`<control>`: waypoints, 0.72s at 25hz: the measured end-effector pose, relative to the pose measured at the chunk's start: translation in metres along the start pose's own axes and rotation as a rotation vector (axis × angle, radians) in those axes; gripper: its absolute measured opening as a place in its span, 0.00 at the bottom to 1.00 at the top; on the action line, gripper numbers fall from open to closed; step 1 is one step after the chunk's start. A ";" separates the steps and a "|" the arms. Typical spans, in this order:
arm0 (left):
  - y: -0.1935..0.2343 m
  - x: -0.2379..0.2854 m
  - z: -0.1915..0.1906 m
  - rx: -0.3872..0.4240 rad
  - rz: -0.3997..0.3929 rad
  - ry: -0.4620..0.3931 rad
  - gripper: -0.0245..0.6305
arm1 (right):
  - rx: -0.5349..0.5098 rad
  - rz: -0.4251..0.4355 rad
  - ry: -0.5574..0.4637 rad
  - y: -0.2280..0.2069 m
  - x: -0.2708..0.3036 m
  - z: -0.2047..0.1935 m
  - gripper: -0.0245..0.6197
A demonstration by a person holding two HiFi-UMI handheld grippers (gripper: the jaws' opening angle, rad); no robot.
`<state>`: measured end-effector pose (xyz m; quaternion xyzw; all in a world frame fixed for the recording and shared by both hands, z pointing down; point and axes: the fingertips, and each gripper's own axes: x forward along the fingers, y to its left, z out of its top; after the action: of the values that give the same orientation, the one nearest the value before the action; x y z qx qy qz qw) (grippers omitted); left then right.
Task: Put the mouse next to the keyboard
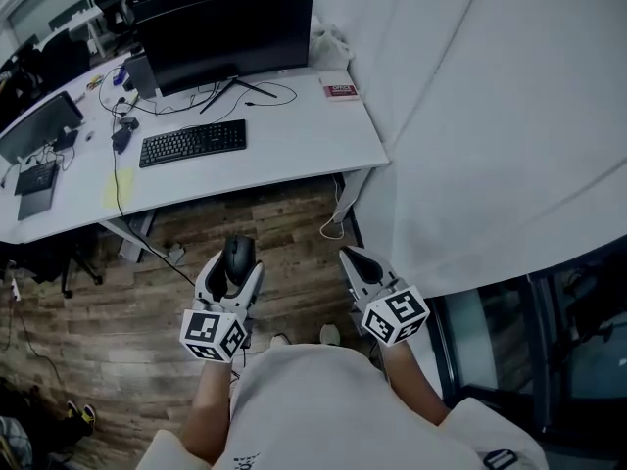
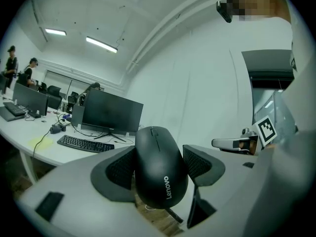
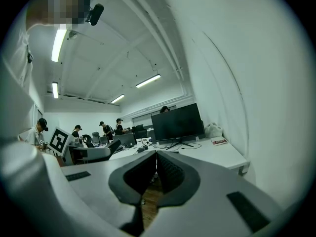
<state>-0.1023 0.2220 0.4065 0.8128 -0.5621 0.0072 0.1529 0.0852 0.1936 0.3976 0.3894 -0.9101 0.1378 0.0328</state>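
A black mouse [image 1: 238, 258] [image 2: 159, 166] sits clamped between the pads of my left gripper [image 1: 235, 270] [image 2: 159, 168], held over the wooden floor in front of the desk. The black keyboard [image 1: 192, 142] [image 2: 85, 143] lies on the white desk [image 1: 304, 145], ahead and slightly left of the mouse, below a dark monitor [image 1: 227, 35] [image 2: 111, 111]. My right gripper [image 1: 355, 260] [image 3: 156, 169] hovers to the right of the left one, its pads pressed together with nothing between them.
A red-and-white box [image 1: 339, 89] lies at the desk's back right. Cables and small devices [image 1: 122, 116] sit left of the keyboard, with a yellow note [image 1: 117, 186] near the front edge. A white curtain [image 1: 490, 116] hangs at the right. Several people stand at far desks [image 3: 74, 132].
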 end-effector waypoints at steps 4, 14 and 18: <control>0.003 -0.008 -0.003 0.010 -0.014 0.006 0.51 | 0.006 -0.024 -0.009 0.011 -0.004 -0.004 0.07; 0.017 -0.027 -0.006 0.017 -0.056 0.001 0.51 | -0.015 -0.055 -0.005 0.043 -0.005 -0.016 0.07; 0.025 -0.036 -0.006 0.012 -0.058 -0.001 0.51 | -0.020 -0.061 -0.003 0.054 -0.004 -0.017 0.07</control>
<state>-0.1372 0.2480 0.4116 0.8295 -0.5385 0.0061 0.1479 0.0486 0.2368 0.4011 0.4168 -0.8992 0.1271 0.0395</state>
